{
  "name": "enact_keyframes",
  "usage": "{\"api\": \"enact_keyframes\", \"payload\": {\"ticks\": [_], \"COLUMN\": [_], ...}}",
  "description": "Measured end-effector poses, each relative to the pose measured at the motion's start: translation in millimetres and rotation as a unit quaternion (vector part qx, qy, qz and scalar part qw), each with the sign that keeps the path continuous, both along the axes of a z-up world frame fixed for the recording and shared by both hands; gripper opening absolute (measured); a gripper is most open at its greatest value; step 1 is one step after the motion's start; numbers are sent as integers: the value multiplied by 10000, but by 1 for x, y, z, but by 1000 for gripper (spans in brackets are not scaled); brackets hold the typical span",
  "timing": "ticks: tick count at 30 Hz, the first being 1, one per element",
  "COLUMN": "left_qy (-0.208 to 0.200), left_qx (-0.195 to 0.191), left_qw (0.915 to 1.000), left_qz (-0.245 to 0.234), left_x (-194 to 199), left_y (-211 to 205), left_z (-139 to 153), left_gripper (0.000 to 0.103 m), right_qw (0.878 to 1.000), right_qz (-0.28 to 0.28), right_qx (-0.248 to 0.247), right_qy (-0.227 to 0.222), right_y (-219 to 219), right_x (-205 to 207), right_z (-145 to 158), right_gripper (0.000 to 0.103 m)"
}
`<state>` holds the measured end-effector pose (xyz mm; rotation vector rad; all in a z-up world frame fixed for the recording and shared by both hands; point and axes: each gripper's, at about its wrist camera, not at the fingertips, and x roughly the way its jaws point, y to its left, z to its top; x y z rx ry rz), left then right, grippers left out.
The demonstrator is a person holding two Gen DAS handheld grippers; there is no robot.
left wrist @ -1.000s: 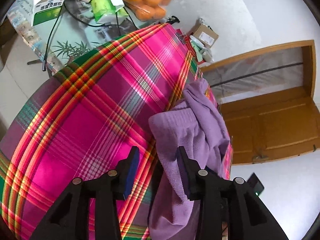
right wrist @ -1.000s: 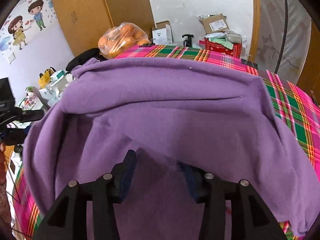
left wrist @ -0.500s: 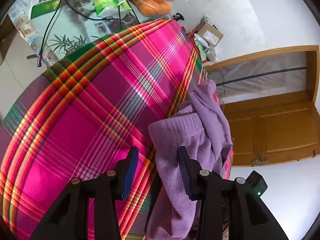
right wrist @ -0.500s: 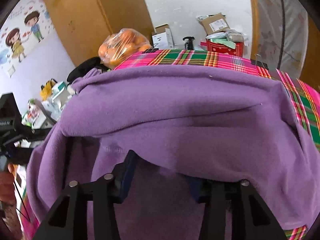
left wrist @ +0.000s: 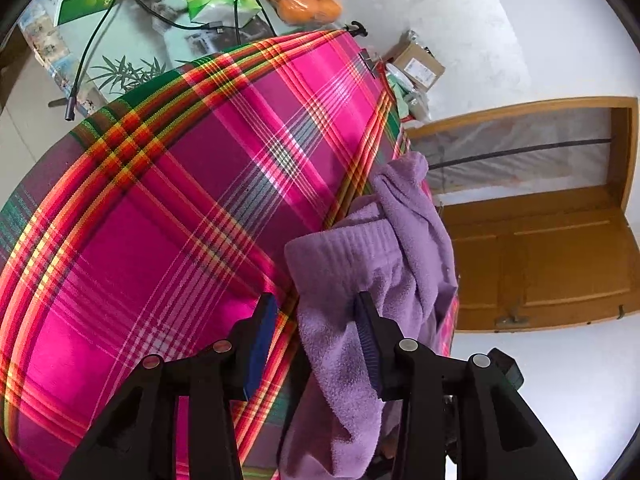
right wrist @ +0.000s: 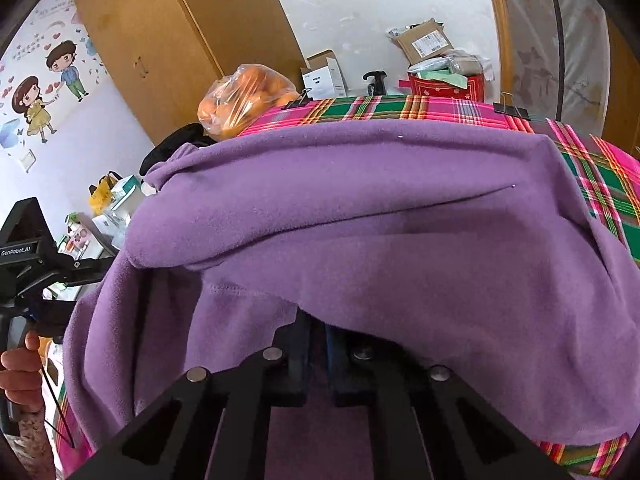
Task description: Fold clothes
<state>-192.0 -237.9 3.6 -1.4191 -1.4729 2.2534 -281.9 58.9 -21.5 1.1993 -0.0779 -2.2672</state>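
**Right hand-held gripper closes on the purple fleece**

Since a second ago the right hand-held gripper (right wrist: 316,344) has gone from spread to clenched, its fingers now pinching a fold of the purple garment (right wrist: 360,216). The left hand-held gripper (left wrist: 316,320) stays released, wide apart, one pad against the garment's ribbed hem (left wrist: 344,252) hanging over the counter's edge. The right fingertips are buried under fleece. The counter wears a plaid cloth (left wrist: 160,208); a bag of oranges (right wrist: 244,96) sits at its far edge, a wooden door (left wrist: 540,264) beyond.
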Motion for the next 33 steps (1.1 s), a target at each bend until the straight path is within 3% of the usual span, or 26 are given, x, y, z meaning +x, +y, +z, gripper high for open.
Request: {"api": "enact_keyframes", "payload": {"ticks": [10, 15, 17, 24, 33], "left_qy": [43, 91, 125, 244, 257], "left_qx": [82, -111, -201, -246, -18], "left_qw": [9998, 9995, 9993, 9986, 9988], "left_qz": [-156, -272, -301, -392, -423], "left_x": [-2, -2, -1, 9, 31], "left_y": [17, 27, 31, 42, 61], "left_z": [2, 4, 7, 14, 10], "left_gripper": [39, 22, 8, 7, 4], "right_qw": [9991, 9980, 9975, 9944, 9896], "right_qz": [-7, -113, -162, -443, -848], "right_qx": [-418, -626, -690, -962, -1145], "right_qy": [-34, 4, 32, 60, 173], "right_y": [21, 39, 46, 77, 126], "right_x": [19, 32, 37, 53, 80], "right_z": [10, 20, 25, 35, 47], "right_gripper": [5, 5, 5, 5, 5]}}
